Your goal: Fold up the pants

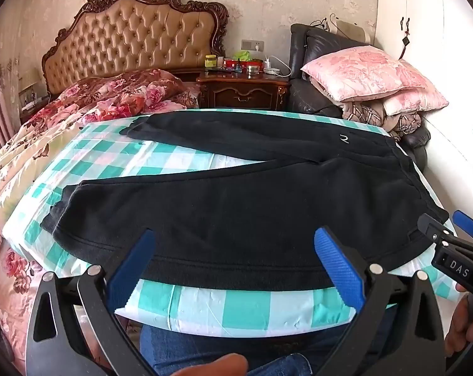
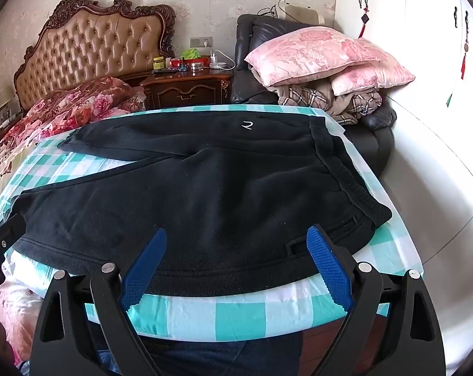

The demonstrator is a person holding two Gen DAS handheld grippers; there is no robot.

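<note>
Black fleece pants (image 1: 236,206) (image 2: 205,194) lie flat on a teal-and-white checked surface (image 1: 223,307) (image 2: 236,313). The waistband (image 1: 405,169) (image 2: 346,172) is to the right, and the two legs spread apart toward the left. My left gripper (image 1: 236,238) hovers open over the near edge of the near leg, with nothing between its blue pads. My right gripper (image 2: 238,233) is open too, above the near edge by the hip pocket; it also shows at the right edge of the left wrist view (image 1: 449,241). Neither gripper holds cloth.
A bed with a floral quilt (image 1: 79,109) runs along the left. Behind the surface stand a cluttered wooden nightstand (image 1: 242,91) and a dark leather chair piled with pink pillows (image 1: 371,75). White wardrobe doors (image 2: 424,62) fill the right. The person's jeans (image 1: 205,344) show below.
</note>
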